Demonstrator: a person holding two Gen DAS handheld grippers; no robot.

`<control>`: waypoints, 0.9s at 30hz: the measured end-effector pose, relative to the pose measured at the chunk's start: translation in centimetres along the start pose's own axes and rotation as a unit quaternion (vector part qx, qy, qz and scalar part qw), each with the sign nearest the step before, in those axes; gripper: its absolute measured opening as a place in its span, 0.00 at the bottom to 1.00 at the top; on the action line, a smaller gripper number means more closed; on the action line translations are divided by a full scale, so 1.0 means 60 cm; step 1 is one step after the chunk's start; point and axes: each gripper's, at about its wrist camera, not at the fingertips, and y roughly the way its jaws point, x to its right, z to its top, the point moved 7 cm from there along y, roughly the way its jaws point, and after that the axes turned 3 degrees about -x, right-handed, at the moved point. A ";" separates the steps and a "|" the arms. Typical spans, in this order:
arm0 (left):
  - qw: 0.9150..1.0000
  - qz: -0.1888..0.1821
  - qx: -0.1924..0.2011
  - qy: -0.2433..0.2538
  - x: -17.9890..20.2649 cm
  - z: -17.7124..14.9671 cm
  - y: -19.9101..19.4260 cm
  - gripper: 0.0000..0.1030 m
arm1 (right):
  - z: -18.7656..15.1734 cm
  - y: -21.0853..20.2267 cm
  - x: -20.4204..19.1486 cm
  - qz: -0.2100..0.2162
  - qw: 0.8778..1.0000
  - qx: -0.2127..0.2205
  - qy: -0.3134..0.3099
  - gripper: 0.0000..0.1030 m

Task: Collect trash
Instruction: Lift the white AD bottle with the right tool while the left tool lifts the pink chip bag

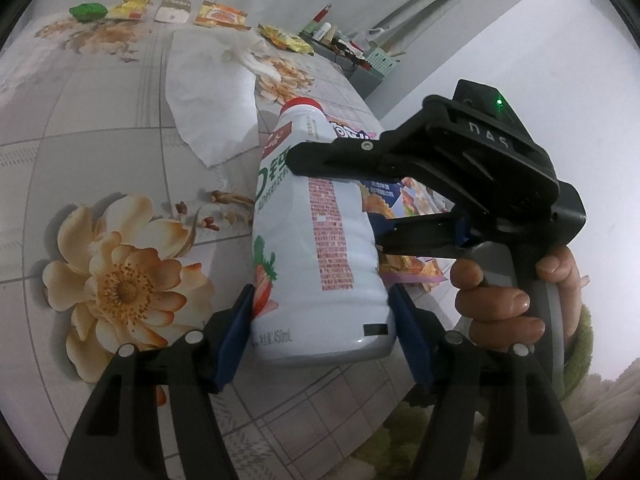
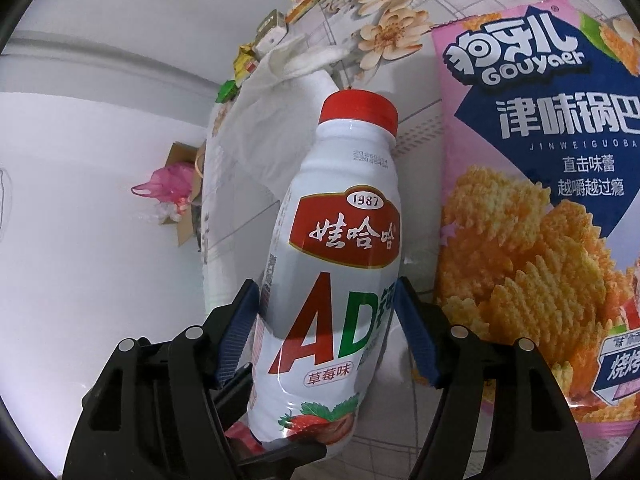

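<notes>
A white milk-drink bottle (image 1: 320,248) with a red cap (image 2: 359,111) is held tilted above the flowered table (image 1: 100,184). My left gripper (image 1: 320,304) is shut on the bottle's base, both blue pads against its sides. In the left wrist view my right gripper (image 1: 336,200) comes in from the right, held by a hand (image 1: 496,304), and clamps the bottle's middle. The right wrist view shows the bottle (image 2: 332,280) between my right gripper's (image 2: 326,300) pads, with one black finger of the left gripper (image 2: 280,456) at its base.
A crumpled white plastic bag (image 1: 208,92) lies behind the bottle. Several snack wrappers (image 1: 218,14) line the far table edge, and nut scraps (image 1: 216,208) lie near the flower print. A pink snack bag (image 2: 540,200) lies to the right. A cardboard box (image 2: 180,192) with a pink bag sits on the floor.
</notes>
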 end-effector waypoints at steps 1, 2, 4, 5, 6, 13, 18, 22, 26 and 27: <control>1.000 0.001 0.000 -0.001 0.001 0.000 0.000 0.63 | -0.001 -0.002 0.002 0.002 1.000 0.001 0.001 0.63; 1.000 0.005 0.001 0.000 0.003 -0.001 -0.001 0.63 | -0.001 -0.005 0.005 0.007 1.000 0.002 0.003 0.63; 1.000 0.014 0.005 0.007 0.009 -0.001 -0.005 0.63 | -0.003 -0.013 0.010 0.023 1.000 0.006 0.010 0.62; 1.000 0.019 0.009 0.015 0.015 0.000 -0.009 0.63 | -0.004 -0.018 0.008 0.033 0.999 0.010 0.011 0.62; 0.999 0.024 0.013 0.023 0.021 0.001 -0.012 0.63 | -0.006 -0.026 0.007 0.043 0.999 0.014 0.011 0.62; 0.995 0.010 0.037 0.088 0.105 0.015 -0.035 0.64 | -0.008 -0.129 0.013 0.104 0.992 0.073 0.002 0.61; 0.990 -0.059 0.018 0.124 0.195 0.029 -0.003 0.67 | -0.013 -0.233 0.063 0.127 0.984 0.121 0.007 0.61; 0.986 -0.100 -0.016 0.133 0.239 0.022 0.038 0.72 | -0.030 -0.315 0.135 0.114 0.981 0.157 0.024 0.61; 0.988 -0.084 -0.037 0.127 0.232 0.018 0.070 0.72 | -0.047 -0.363 0.201 0.078 0.982 0.168 0.038 0.61; 0.990 -0.068 -0.035 0.119 0.219 0.022 0.074 0.72 | -0.049 -0.368 0.217 0.058 0.984 0.166 0.039 0.61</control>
